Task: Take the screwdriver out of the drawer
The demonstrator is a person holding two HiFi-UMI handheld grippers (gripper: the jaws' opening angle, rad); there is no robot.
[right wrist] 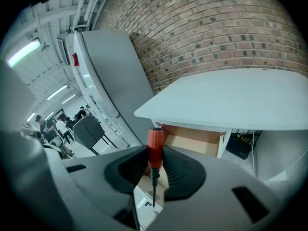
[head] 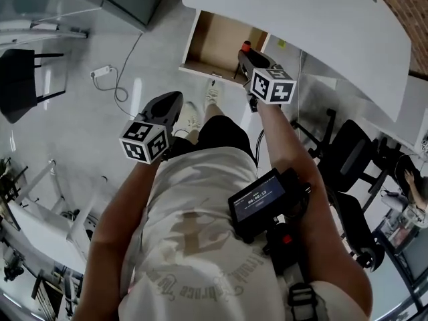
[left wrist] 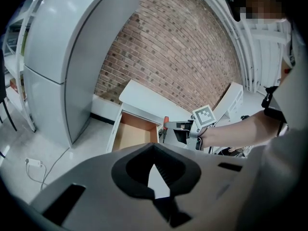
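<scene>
Bench: a white flat-topped bench stands against a red-brown brick wall.
Container: a white-fronted drawer with a tan board interior is pulled open from under the bench top, at its left end as the head view shows it.
Contents: only the drawer's tan floor and side walls show, in all three views.
Task object: a screwdriver with a red-orange ribbed plastic handle and a thin black shaft.
Object attitude: upright in the right gripper view, handle cap up and shaft pointing down.
Object position: outside the drawer, held in the air in front of its open end; in the head view its red cap overlaps the drawer's right front corner.
Right tongs: closed on the screwdriver, with the black pads pressing the lower part of the handle from both sides.
Left tongs: the tips meet with nothing between them; held over the pale floor, well apart from the drawer.
Floor item: a white cable with a small block lies left of the drawer.
</scene>
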